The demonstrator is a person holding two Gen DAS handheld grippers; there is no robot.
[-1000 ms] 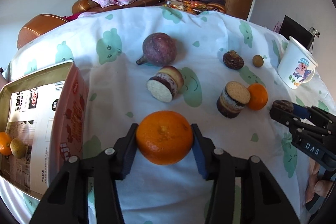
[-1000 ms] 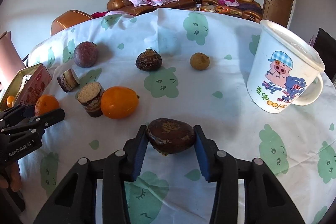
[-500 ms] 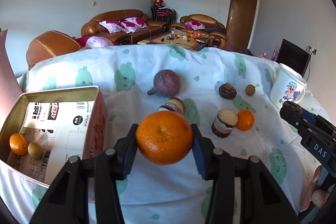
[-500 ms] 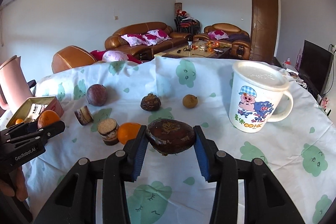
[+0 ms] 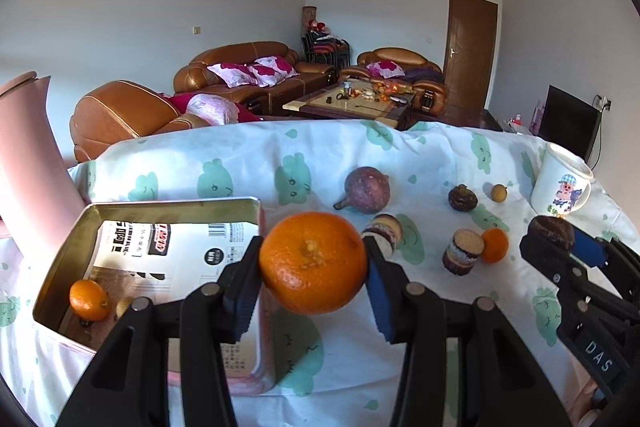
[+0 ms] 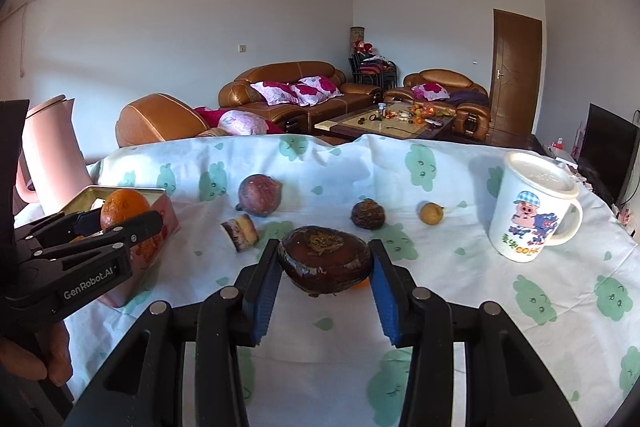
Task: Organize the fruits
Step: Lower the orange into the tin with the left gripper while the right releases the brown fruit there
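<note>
From the left wrist view, the left gripper (image 5: 314, 267) is up above the table and squeezes a big orange (image 5: 313, 262) tight between its two fingers. Just to the left and below sits a metal tin (image 5: 168, 205) with a small orange (image 5: 89, 299) inside on printed paper; the print is too small to read. On the cloud tablecloth (image 5: 248, 163) behind the big orange lie a purple round fruit (image 5: 366, 189), a cut roll piece (image 5: 385, 229), a standing roll piece (image 5: 463, 251) touching another orange (image 5: 495, 245), a dark bumpy fruit (image 5: 462, 197), a little yellow fruit (image 5: 499, 193) and a white cup (image 5: 562, 183) with a cartoon pig. At the right edge the right gripper (image 5: 554, 233) holds a dark brown fruit (image 5: 550, 227), and its side reads "DAS". From the right wrist view, the right gripper (image 6: 324, 263) is lifted over the table and pinches the dark brown fruit (image 6: 324, 259) between its blue pads (image 6: 266, 287). On the left, the left gripper (image 6: 116, 217) carries the big orange (image 6: 124, 207) over the tin (image 6: 160, 193), and its arm reads "GenRobot.AI". A pink jug (image 6: 52, 155) stands behind the tin, and the cup (image 6: 532, 207) stands off to the right.
</note>
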